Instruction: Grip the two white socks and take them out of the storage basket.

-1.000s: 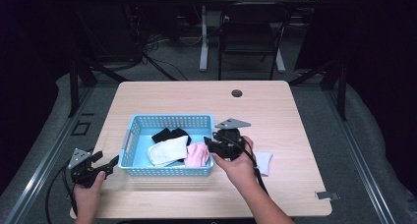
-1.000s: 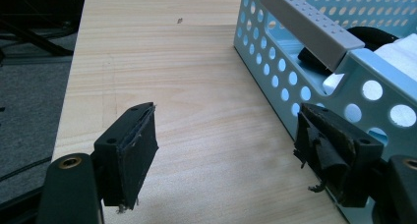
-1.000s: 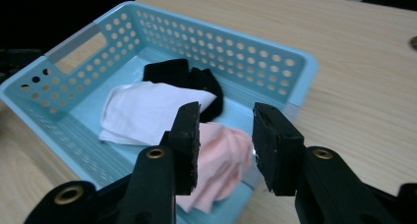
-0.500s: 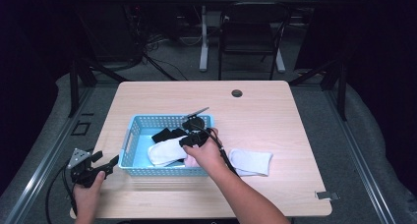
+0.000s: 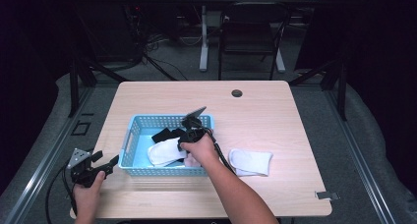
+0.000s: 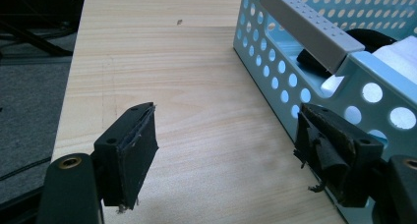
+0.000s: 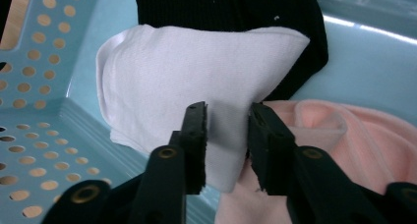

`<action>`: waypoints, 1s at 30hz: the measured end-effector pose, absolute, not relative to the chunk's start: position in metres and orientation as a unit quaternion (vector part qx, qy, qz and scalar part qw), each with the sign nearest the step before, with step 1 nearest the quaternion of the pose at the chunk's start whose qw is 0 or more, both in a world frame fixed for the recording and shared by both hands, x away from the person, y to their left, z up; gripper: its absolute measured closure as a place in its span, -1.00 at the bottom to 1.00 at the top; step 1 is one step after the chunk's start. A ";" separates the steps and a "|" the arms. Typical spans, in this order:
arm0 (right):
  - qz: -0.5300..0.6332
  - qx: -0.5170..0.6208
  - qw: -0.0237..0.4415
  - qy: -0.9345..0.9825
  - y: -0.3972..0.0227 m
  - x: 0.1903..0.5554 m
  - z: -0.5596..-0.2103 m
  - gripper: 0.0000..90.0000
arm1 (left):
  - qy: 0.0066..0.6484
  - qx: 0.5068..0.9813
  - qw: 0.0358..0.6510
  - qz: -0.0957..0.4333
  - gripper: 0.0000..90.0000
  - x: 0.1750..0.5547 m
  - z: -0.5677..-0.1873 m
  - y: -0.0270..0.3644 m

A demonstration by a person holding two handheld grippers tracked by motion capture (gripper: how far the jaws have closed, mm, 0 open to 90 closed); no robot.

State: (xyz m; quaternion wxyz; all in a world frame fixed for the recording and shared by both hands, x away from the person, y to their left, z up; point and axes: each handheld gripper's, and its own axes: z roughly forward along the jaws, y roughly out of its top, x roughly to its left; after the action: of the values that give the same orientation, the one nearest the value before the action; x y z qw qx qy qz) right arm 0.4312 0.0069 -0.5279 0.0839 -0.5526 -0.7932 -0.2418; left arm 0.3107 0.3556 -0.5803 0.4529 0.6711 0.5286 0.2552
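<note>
The left gripper (image 5: 109, 163) is idling, jaws apart, at the table's (image 5: 275, 101) near-left corner beside the blue basket (image 5: 129, 138). Inside, the right gripper (image 7: 226, 135) is pinching a white sock's (image 7: 196, 71) edge; next, probably lifting it clear of the pink (image 7: 364, 140) and black (image 7: 231, 8) ones.

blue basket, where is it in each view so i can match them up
High view: the blue basket sits left of centre on the table.
Left gripper view: its holed wall fills the upper right, beside the open left claw.
Right gripper view: its wall runs down the left.
Shared landmark: the white sock inside.
</note>
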 end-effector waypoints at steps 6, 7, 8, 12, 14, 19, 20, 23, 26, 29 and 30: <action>-0.279 -0.511 0.033 -0.812 0.012 0.419 -0.514 0.94 | 0.528 0.670 0.455 0.256 -0.47 0.311 -0.581 0.355; -0.289 -0.503 0.021 -0.815 0.013 0.417 -0.512 0.94 | 0.528 0.671 0.455 0.255 -0.47 0.311 -0.580 0.355; -0.297 -0.492 0.006 -0.818 0.015 0.414 -0.510 0.95 | 0.528 0.671 0.454 0.256 -0.47 0.311 -0.580 0.355; -0.321 -0.450 -0.052 -0.832 0.022 0.399 -0.498 0.95 | 0.528 0.670 0.455 0.255 -0.47 0.311 -0.580 0.355; -0.334 -0.423 -0.078 -0.839 0.024 0.390 -0.492 0.95 | 0.527 0.671 0.454 0.256 -0.47 0.311 -0.581 0.355; -0.377 -0.358 -0.123 -0.845 0.032 0.369 -0.480 0.96 | 0.527 0.673 0.451 0.255 -0.47 0.311 -0.580 0.355; -0.377 -0.358 -0.123 -0.845 0.032 0.369 -0.480 0.96 | 0.527 0.673 0.451 0.255 -0.47 0.311 -0.580 0.355; -0.408 -0.330 -0.146 -0.839 0.035 0.356 -0.470 0.96 | 0.527 0.674 0.451 0.255 -0.47 0.311 -0.580 0.354; -0.427 -0.322 -0.156 -0.830 0.033 0.349 -0.463 0.96 | 0.527 0.674 0.451 0.255 -0.47 0.311 -0.580 0.354; -0.445 -0.316 -0.174 -0.820 0.030 0.344 -0.457 0.96 | 0.527 0.674 0.451 0.255 -0.47 0.311 -0.580 0.354; -0.445 -0.316 -0.174 -0.820 0.030 0.344 -0.457 0.96 | 0.527 0.674 0.451 0.255 -0.47 0.311 -0.580 0.354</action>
State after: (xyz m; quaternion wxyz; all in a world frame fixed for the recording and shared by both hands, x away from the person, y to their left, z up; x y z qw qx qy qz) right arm 0.3441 0.0301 -0.4568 -0.1743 -0.3155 -0.8196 -0.4453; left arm 0.3108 0.3544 -0.5802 0.4509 0.6739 0.5268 0.2550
